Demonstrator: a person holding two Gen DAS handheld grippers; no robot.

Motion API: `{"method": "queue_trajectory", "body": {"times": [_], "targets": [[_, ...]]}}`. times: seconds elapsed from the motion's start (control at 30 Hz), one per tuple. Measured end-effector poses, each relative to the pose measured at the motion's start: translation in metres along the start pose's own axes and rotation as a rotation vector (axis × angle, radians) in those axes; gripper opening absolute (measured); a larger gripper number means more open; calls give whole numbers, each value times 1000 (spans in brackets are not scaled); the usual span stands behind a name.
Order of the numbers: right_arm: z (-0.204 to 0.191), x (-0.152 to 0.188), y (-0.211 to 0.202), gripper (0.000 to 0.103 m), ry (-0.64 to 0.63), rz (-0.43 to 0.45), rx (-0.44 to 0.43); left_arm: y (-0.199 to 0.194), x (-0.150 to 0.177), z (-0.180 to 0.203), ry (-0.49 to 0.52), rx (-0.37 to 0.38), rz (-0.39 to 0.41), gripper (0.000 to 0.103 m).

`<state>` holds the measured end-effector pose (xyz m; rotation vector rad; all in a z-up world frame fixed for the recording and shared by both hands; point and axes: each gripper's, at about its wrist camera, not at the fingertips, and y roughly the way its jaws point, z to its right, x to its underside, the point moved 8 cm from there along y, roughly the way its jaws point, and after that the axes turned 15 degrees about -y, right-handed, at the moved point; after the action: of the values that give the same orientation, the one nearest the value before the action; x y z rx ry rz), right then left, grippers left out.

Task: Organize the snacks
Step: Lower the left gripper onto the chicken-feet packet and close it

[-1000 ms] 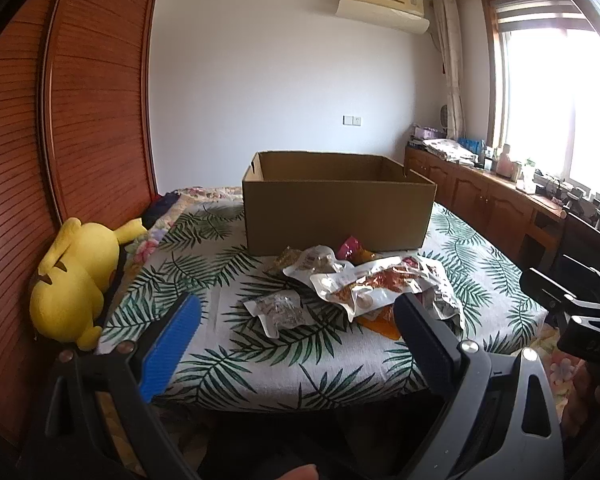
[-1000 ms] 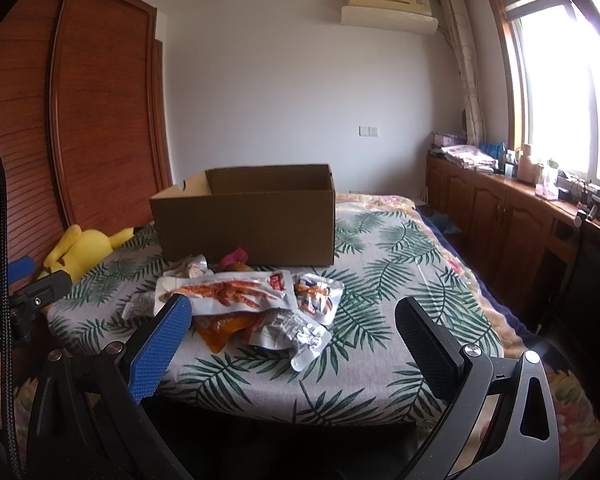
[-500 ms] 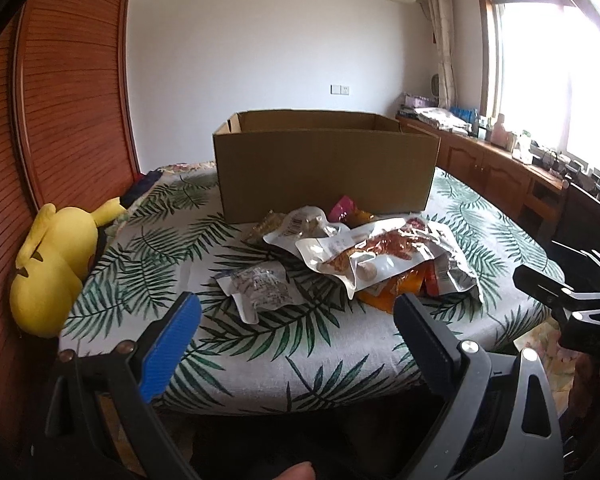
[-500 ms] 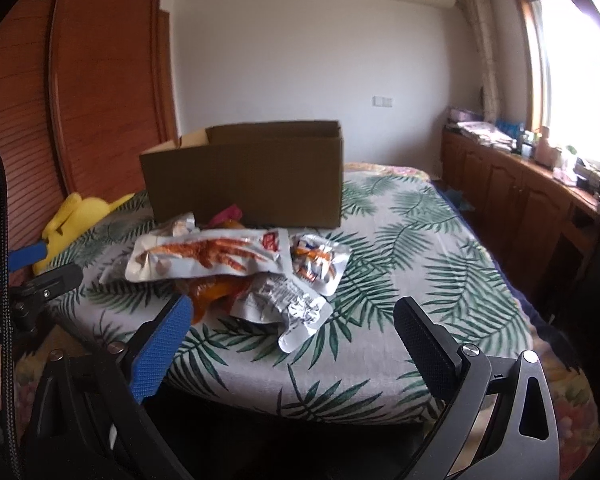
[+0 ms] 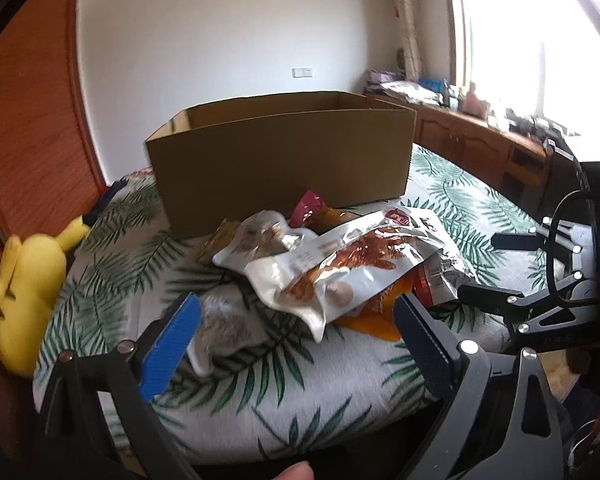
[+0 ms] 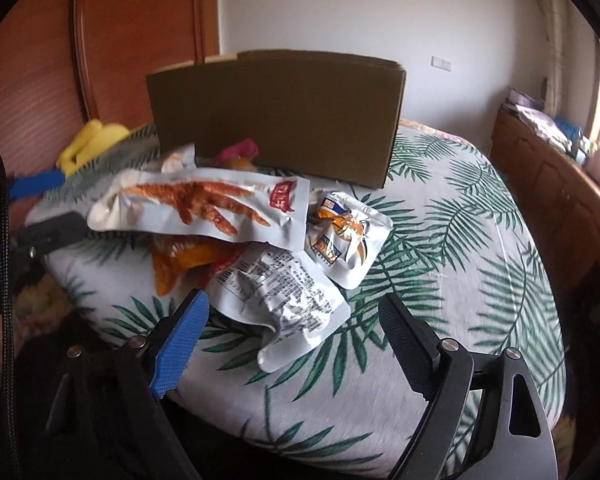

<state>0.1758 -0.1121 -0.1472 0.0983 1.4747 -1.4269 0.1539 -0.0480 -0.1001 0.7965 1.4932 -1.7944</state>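
Snacks lie in a loose heap on my leaf-print bedspread [image 6: 440, 240], just in front of the open cardboard box [image 6: 276, 116]. On top: a long white packet [image 6: 204, 208] printed with orange chicken feet, lying flat, red label at its right end. Under it, an orange packet [image 6: 172, 264], mostly covered. To its right, a small white pouch [image 6: 346, 240] with blue and orange print, crumpled. Nearest me, a silver packet [image 6: 284, 300] with its text side up, creased. A pink wrapper [image 6: 238, 148] sits against the box wall. A pale packet [image 5: 224, 320] lies apart at the heap's left, blurred.
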Motion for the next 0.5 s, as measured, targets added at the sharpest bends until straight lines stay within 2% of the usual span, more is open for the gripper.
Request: {"method": "queue_trajectory", "body": {"times": [0.23,0.5], "targets": [[2,6,1,89,-7,-18,3,32,-5,22,118,33,-98,98],[0,8,4,89,-5,-22,5,56,-7,41,204,56,-195,98]]}}
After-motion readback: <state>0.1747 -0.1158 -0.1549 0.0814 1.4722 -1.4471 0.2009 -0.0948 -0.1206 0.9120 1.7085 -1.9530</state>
